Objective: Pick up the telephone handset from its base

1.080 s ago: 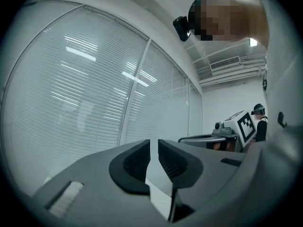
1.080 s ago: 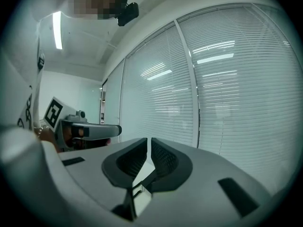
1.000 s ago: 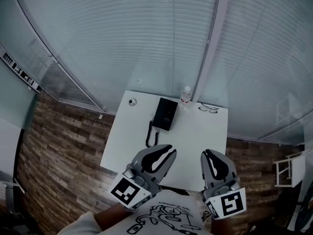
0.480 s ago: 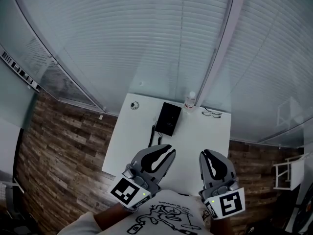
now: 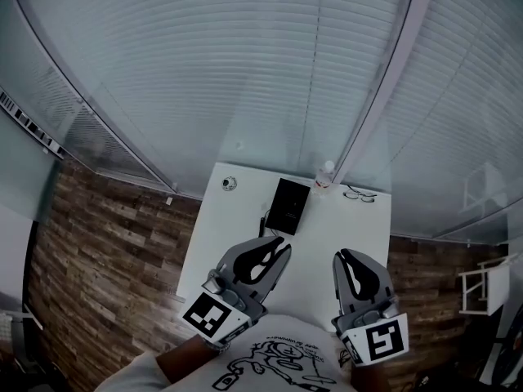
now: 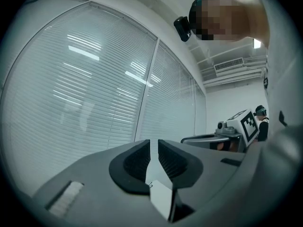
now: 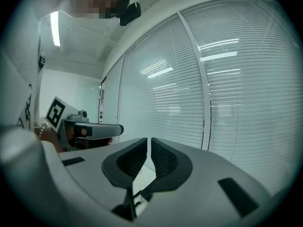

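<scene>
A black telephone [image 5: 290, 205], its handset lying on the base, sits at the far middle of a white table [image 5: 347, 227]; a coiled cord [image 5: 263, 222] trails off its left side. Both grippers hover level over the table's near edge, short of the phone. My left gripper [image 5: 276, 249] [image 6: 154, 143] is shut with nothing between its jaws. My right gripper [image 5: 346, 257] [image 7: 149, 141] is also shut and holds nothing. Neither gripper view shows the phone; both look at window blinds.
A clear bottle [image 5: 325, 176] stands just right of the phone, with glasses [image 5: 358, 194] further right. A small round object [image 5: 230, 184] lies at the far left corner. Glass walls with blinds rise behind the table. Wood flooring [image 5: 106, 243] lies to the left.
The table and phone have slid lower and to the right in the head view as both grippers came forward over the near edge. Both pairs of jaws stayed shut.
</scene>
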### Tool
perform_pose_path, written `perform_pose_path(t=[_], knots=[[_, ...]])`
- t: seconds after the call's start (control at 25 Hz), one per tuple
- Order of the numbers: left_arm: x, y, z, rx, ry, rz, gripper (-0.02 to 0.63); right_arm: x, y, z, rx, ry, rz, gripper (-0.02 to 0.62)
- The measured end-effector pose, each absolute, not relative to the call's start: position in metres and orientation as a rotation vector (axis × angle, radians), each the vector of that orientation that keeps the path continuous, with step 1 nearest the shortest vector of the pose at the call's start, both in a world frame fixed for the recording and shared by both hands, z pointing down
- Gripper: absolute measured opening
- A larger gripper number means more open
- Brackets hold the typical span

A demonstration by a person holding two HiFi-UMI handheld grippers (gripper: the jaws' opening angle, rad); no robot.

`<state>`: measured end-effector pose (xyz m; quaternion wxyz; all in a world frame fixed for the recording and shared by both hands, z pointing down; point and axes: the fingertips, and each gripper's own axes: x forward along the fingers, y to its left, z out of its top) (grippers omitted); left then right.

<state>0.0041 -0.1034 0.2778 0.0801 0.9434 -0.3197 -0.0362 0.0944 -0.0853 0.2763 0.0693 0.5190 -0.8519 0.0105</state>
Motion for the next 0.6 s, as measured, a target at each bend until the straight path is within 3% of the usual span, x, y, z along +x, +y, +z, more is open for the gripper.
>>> perform_pose_path(t=[0.6], knots=[[0.000,-0.107,0.312,2.728,-0.947,-0.030,0.052,0.089,-0.090,0.313,1.516,-2.536,0.197,0.021]])
